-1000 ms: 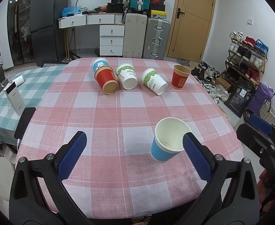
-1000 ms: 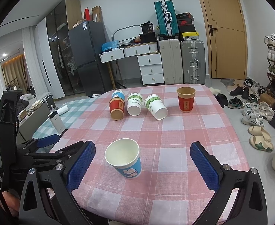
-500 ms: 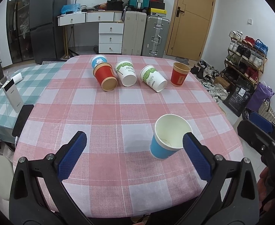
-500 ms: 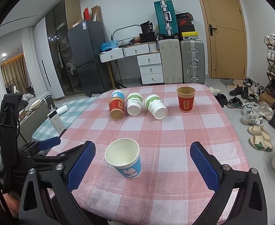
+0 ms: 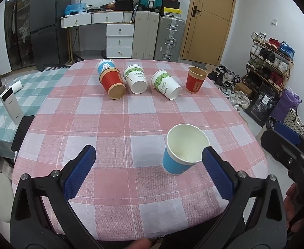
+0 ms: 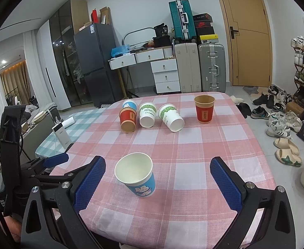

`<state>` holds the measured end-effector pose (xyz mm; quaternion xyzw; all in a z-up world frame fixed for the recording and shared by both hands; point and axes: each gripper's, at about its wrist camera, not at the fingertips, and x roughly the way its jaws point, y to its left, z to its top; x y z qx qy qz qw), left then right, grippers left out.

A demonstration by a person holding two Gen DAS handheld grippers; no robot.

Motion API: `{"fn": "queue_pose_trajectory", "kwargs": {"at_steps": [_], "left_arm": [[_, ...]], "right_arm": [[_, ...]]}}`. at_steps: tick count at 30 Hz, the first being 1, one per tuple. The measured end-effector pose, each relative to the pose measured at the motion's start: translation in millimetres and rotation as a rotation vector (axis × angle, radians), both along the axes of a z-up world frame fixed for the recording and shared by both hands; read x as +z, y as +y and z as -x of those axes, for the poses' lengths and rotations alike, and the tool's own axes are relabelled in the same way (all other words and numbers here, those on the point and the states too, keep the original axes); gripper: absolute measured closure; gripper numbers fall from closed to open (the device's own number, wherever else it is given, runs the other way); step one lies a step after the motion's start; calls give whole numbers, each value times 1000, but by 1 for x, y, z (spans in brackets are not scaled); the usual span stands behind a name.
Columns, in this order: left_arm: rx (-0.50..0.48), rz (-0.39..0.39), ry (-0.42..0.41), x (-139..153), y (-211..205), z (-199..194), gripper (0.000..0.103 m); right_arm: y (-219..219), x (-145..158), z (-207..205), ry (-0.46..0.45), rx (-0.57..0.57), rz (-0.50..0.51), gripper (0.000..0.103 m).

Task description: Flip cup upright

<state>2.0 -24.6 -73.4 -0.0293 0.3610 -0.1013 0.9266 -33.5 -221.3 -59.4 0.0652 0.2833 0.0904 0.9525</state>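
Even indoor light, sharp, heavy fisheye warp w/ dark corners.

White paper cup with green leaf band [image 6: 147, 115], lying on its side on the worktop: printed "PAPER". Neighbouring white cup [image 5: 166, 84]: "CUPS" legible. Black bag [image 6: 161, 30] on the desk: number "36". Other print was too small to read.

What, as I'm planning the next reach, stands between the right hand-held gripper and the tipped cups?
Only the upright blue cup, just ahead of the right hand-held gripper, left of centre. Beyond it, bare tablecloth reaches the tipped cups.
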Motion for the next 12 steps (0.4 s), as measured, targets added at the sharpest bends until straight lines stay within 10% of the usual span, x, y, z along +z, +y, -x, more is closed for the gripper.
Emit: {"fn": "queue_pose_trajectory", "kwargs": {"at_steps": [12], "left_arm": [[-3, -15, -27, 2, -4, 2, 1]], "right_arm": [[-7, -4, 0, 9, -18, -9, 0]]}}
